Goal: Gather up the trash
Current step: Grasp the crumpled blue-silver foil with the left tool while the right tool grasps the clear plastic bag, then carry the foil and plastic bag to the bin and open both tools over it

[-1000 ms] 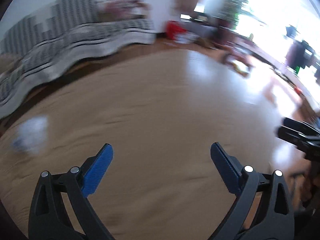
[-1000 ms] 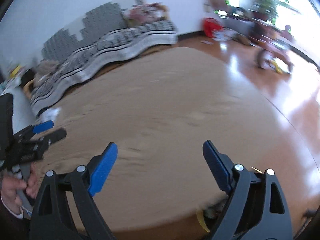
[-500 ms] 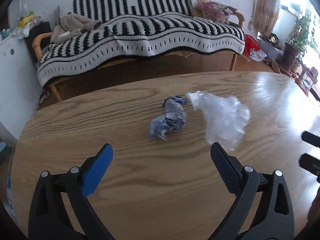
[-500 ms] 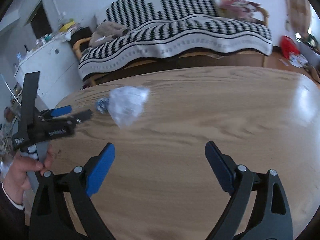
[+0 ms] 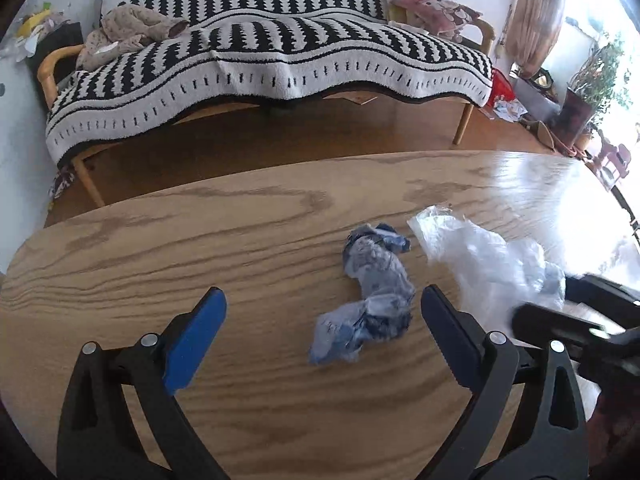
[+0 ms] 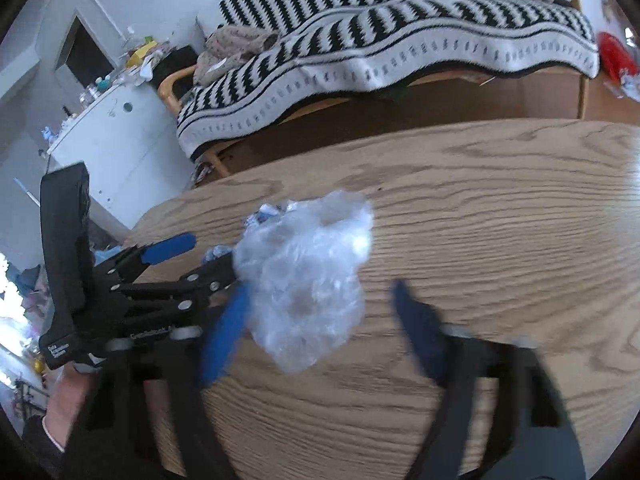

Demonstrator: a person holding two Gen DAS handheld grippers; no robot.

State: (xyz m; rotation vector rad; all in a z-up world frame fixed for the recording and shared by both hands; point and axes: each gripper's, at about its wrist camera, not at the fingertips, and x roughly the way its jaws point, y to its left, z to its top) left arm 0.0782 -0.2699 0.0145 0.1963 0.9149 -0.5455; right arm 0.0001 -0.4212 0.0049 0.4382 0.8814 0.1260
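Observation:
On the wooden table (image 5: pixel 120 264) lie a crumpled blue-and-white wrapper (image 5: pixel 370 300) and, to its right, a clear plastic bag (image 5: pixel 476 256). My left gripper (image 5: pixel 322 322) is open, and the wrapper lies between its blue pads without touching them. In the right wrist view, the plastic bag (image 6: pixel 308 280) sits between the fingers of my right gripper (image 6: pixel 320 324), which look blurred. Its jaws are closing; the left pad is at the bag's edge and the right pad is still apart. The left gripper (image 6: pixel 196 258) reaches in from the left, and the wrapper (image 6: pixel 264 213) peeks out behind the bag.
A sofa under a black-and-white striped blanket (image 5: pixel 280 52) stands beyond the table's far edge. A white cabinet (image 6: pixel 120 148) with clutter on top stands at the left. A person's hand (image 6: pixel 68 396) holds the left gripper. Bare table (image 6: pixel 500 208) stretches to the right.
Both views swung from the blurred room onto the trash. Both grippers moved closer to it. The right gripper's jaws narrowed around the plastic bag; the left gripper's stayed wide.

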